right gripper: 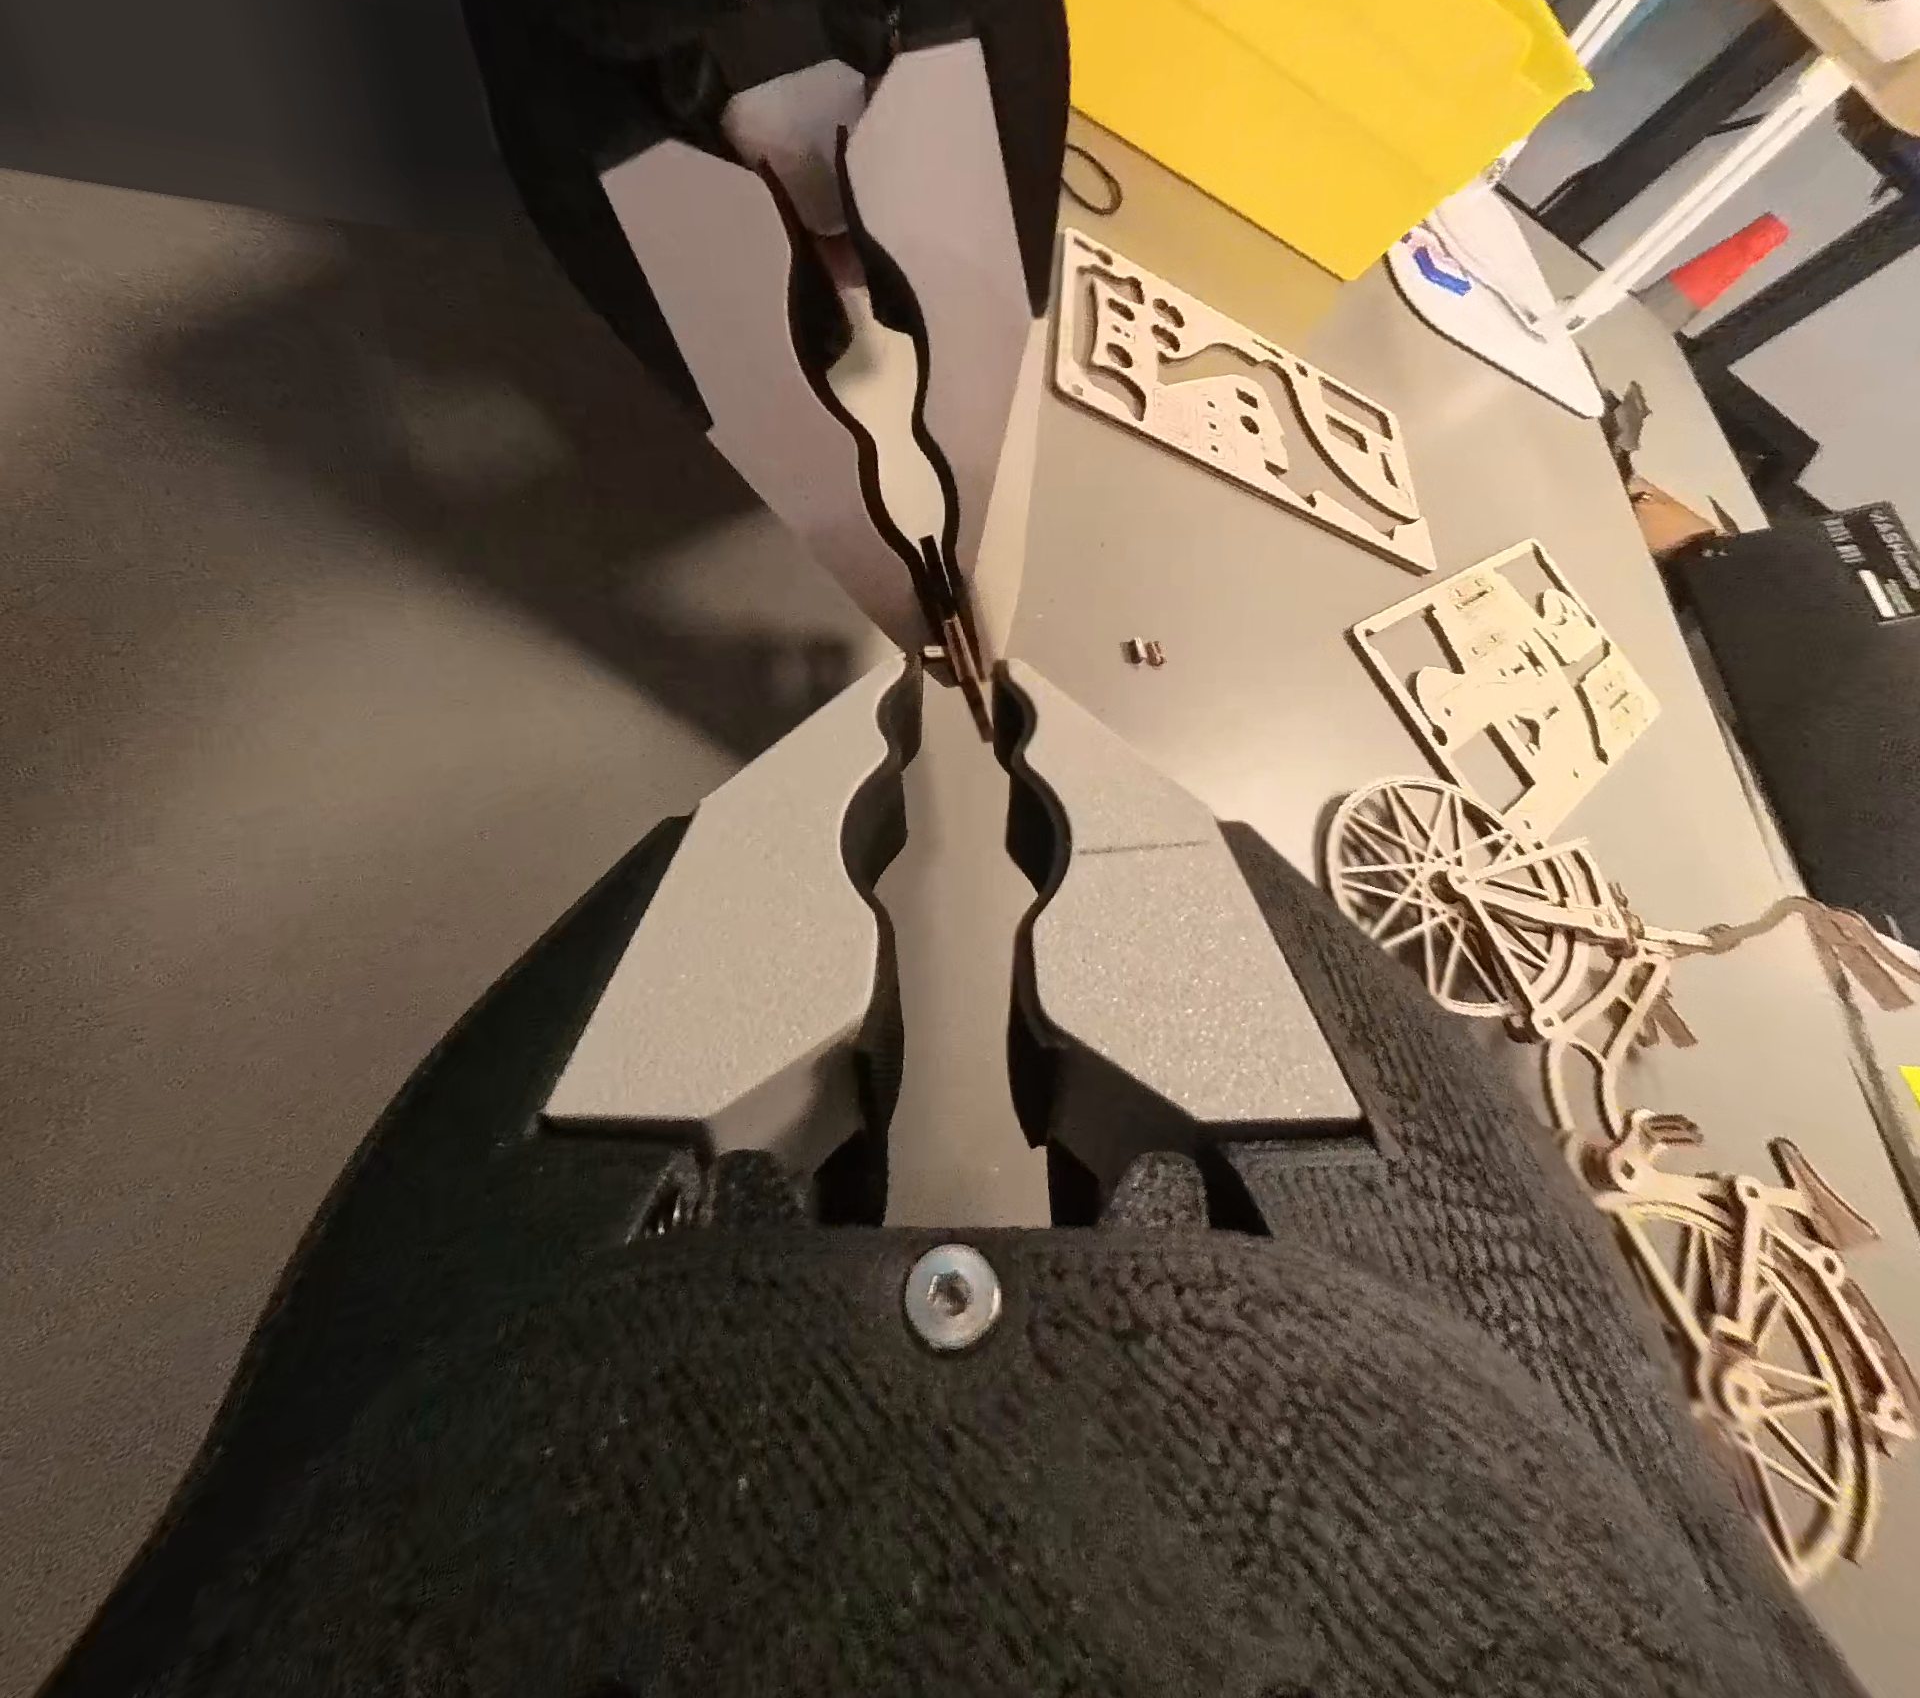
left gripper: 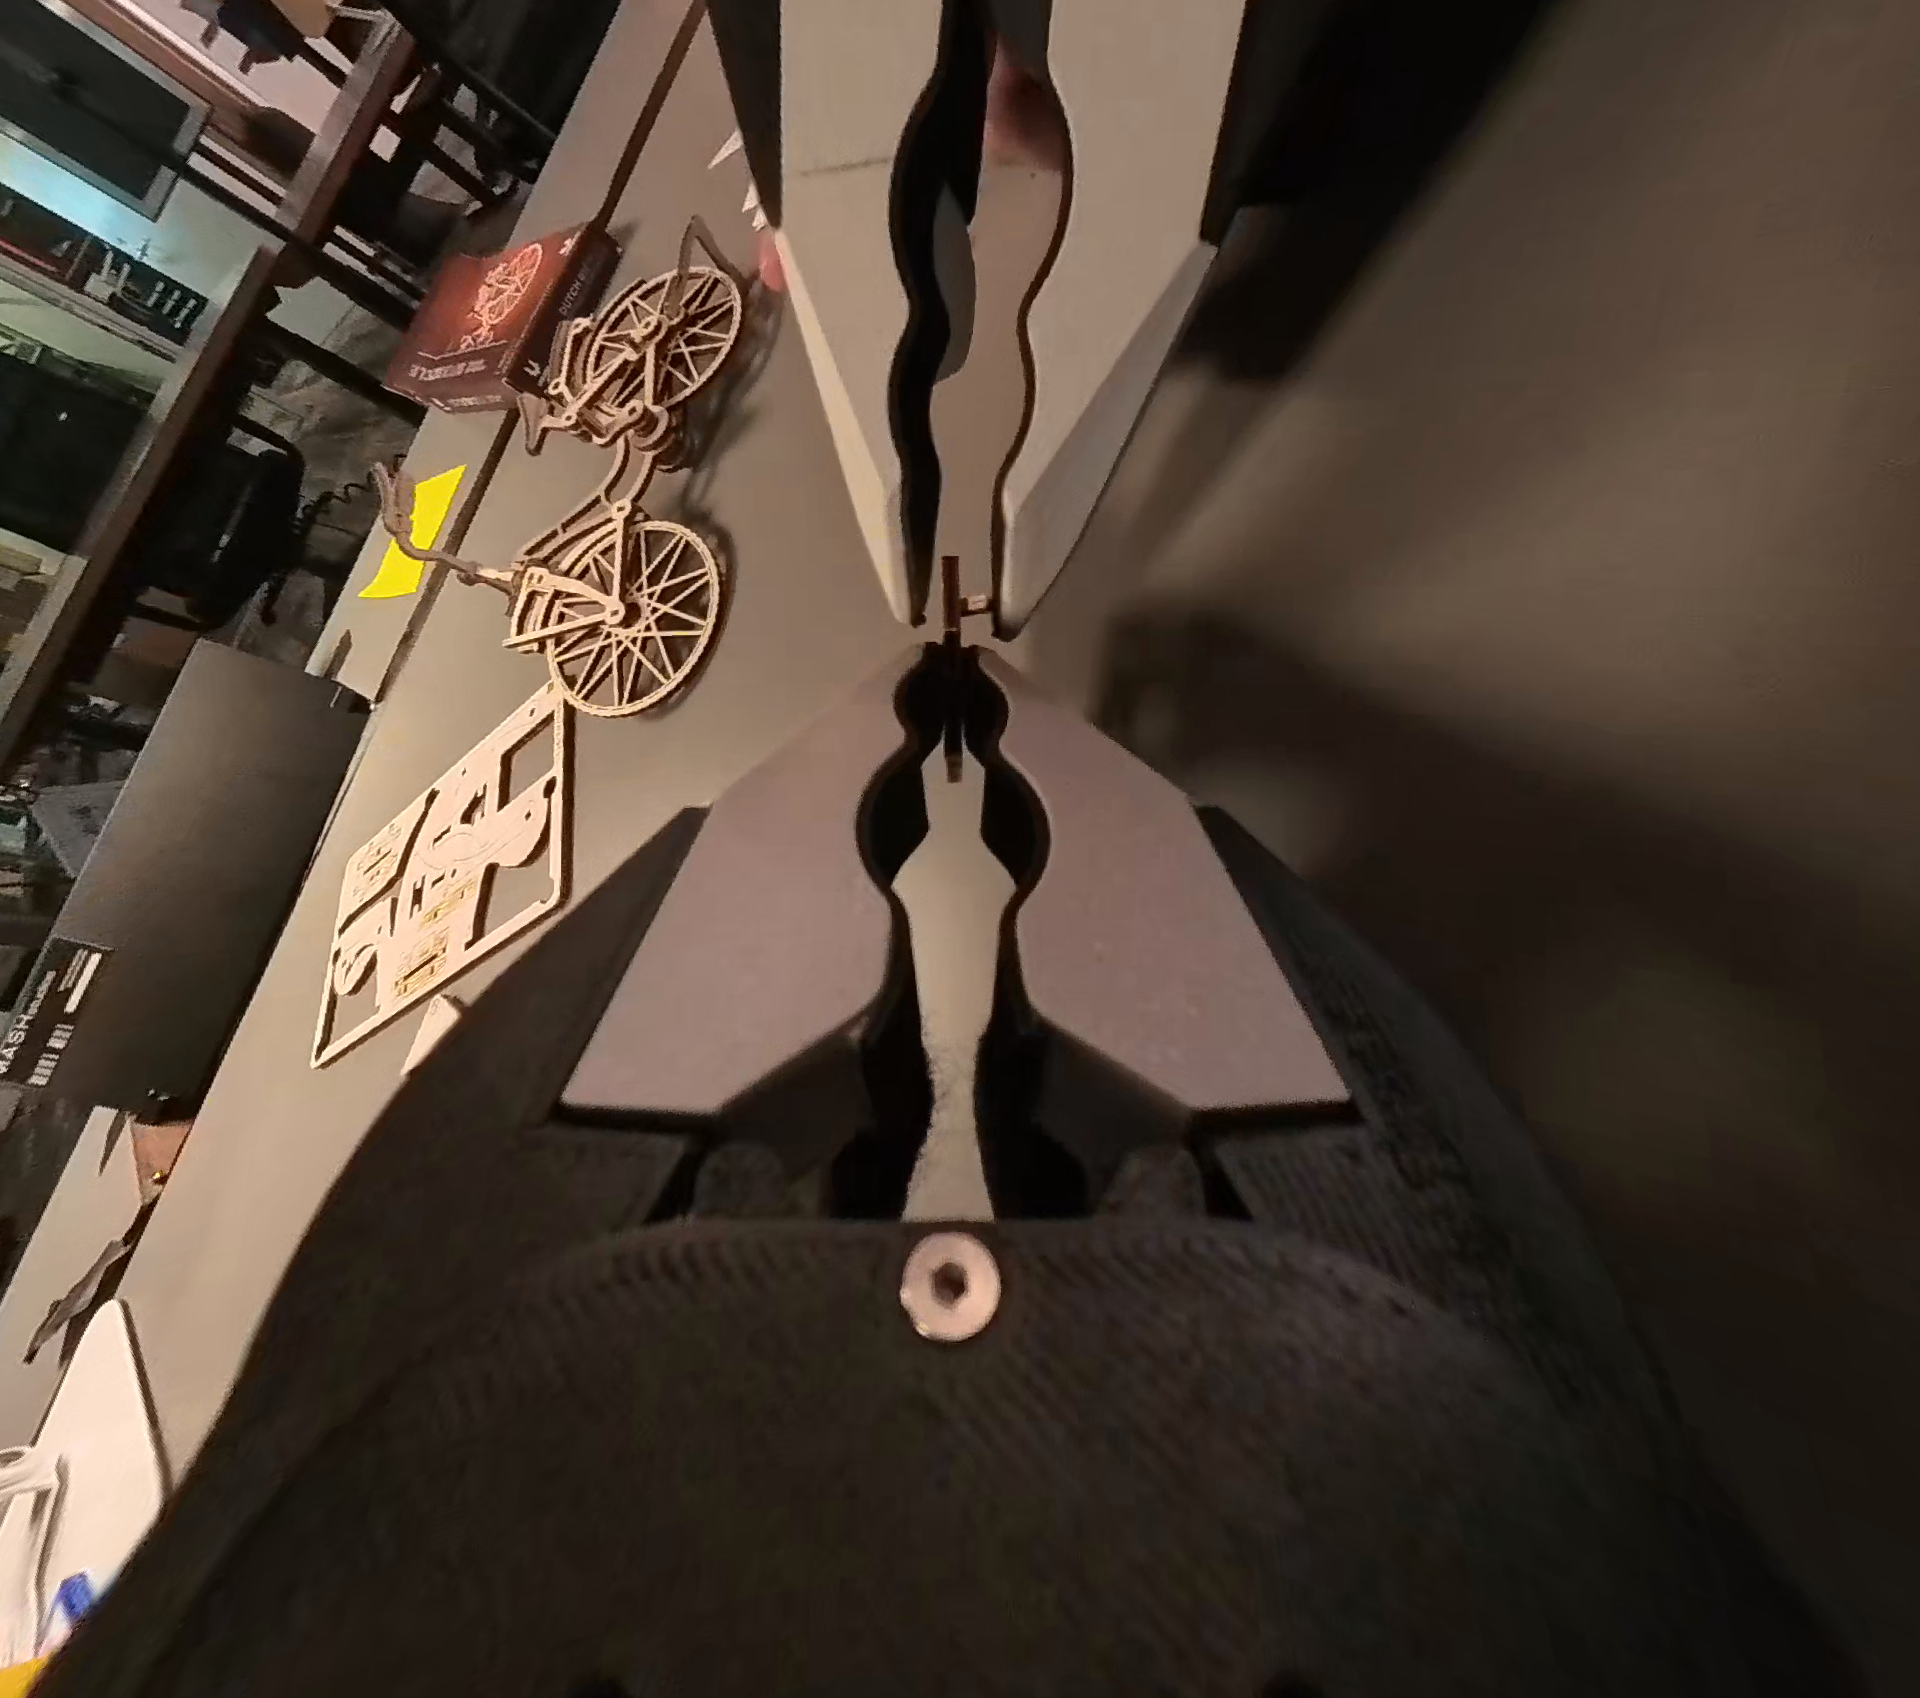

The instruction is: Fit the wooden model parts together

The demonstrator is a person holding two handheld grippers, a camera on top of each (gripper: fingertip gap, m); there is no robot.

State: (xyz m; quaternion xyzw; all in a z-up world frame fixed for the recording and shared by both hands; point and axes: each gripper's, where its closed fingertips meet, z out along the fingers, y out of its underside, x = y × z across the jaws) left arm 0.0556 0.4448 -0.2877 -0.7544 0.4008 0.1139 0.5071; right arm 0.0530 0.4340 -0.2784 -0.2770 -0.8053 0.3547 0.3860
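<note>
Meeting tip to tip above the desk (right gripper: 1195,568), left tool (left gripper: 951,692) and right tool (right gripper: 956,692) each pinch a small wooden part (left gripper: 951,609); skewed pressure could snap it; the bicycle model (left gripper: 623,485) lies at nine o'clock.

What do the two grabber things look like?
Both match. The left gripper and right gripper each have a bumpy black body with a silver screw, plus two pale grey wedge fingers lined with wavy black edges.
</note>
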